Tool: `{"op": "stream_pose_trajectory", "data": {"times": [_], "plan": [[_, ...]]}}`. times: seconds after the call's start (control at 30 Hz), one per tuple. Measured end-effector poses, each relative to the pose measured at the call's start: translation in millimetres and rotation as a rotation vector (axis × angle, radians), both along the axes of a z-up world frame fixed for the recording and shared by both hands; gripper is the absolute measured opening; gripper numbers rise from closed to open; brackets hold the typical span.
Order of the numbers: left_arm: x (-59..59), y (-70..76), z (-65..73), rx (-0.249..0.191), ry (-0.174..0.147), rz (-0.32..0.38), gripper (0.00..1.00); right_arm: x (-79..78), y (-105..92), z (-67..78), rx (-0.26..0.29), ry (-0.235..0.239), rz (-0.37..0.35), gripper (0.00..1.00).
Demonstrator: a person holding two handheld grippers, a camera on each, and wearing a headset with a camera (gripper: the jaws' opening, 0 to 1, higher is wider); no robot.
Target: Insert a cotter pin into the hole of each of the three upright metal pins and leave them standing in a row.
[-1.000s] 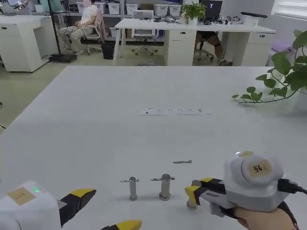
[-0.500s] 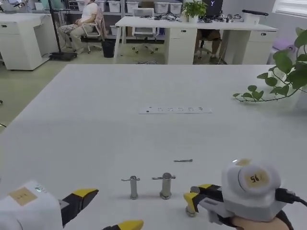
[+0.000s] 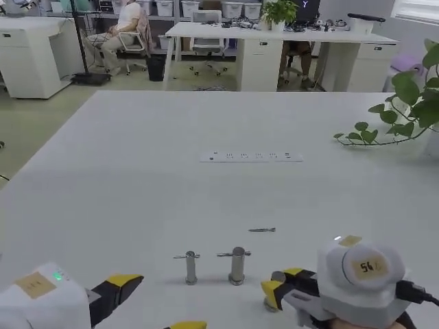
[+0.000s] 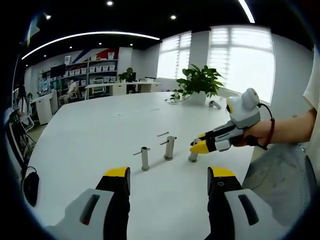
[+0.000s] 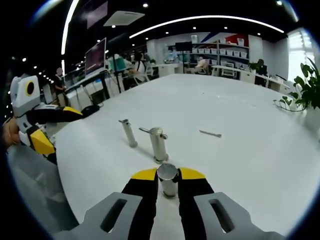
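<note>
- I see a wide white bench [image 3: 206, 123] with a plain matte top. A white power strip [image 3: 250, 157] lies flat across its middle, and a leafy plant [image 3: 405, 103] leans in over its far right edge.
- Beyond the bench is an open office with white desks, swivel chairs and shelves of storage bins. A person [image 3: 125, 26] sits at the far left. The left gripper view shows bright windows with blinds behind the plant.
- Three metal pins stand upright in a row close to the near edge of the bench. The left pin [image 3: 191, 267] and the middle pin [image 3: 236, 265] each carry a thin cotter pin through the top, which sticks out to the left in the head view.
- The third pin [image 4: 193, 157] stands at the right end of the row, just beside the middle pin. I cannot make out a cotter pin in it.
- A loose cotter pin [image 3: 261, 230] lies flat on the bench behind the row, well apart from both grippers.
- The right gripper [image 5: 168, 181] comes in low from the right, roughly level with the bench. Its yellow-tipped fingers [image 5: 145, 176] are clamped on the third pin just under its head, and the pin stands upright between them.
- The hand [image 4: 252, 135] holding that gripper reaches in on a bare forearm with a red band at the wrist.
- The left gripper [image 4: 168, 175] hovers over the near left of the bench, pointing toward the row. Its fingers [image 4: 117, 180] are spread wide with nothing between them, well apart from the pins.
</note>
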State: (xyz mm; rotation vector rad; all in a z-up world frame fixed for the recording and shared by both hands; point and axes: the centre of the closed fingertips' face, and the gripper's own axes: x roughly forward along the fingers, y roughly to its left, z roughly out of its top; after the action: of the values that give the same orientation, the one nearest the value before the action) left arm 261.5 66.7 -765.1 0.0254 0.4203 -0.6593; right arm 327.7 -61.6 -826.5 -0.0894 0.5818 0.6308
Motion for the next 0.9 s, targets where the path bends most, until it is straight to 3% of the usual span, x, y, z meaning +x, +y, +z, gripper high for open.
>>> {"op": "stream_pose_trajectory", "data": {"times": [0.13,0.3,0.67,0.9], "plan": [[-0.7,-0.7,0.3,-0.002,0.0,0.0,0.62,1.3,0.1,1.8,0.039,0.001,-0.024,0.19],[-0.6,0.3,-0.6,-0.001,0.002,0.006,0.62,-0.9,1.6,3.6,0.045,0.004,-0.013,0.26],[1.5,0.8,-1.0,-0.003,0.004,0.013,0.63,-1.7,-1.6,25.5,0.082,-0.012,0.03,0.38],[2.5,-0.4,-1.7,0.011,-0.004,0.005,0.66,2.8,-4.2,36.5,0.075,-0.012,0.065,0.4]]}}
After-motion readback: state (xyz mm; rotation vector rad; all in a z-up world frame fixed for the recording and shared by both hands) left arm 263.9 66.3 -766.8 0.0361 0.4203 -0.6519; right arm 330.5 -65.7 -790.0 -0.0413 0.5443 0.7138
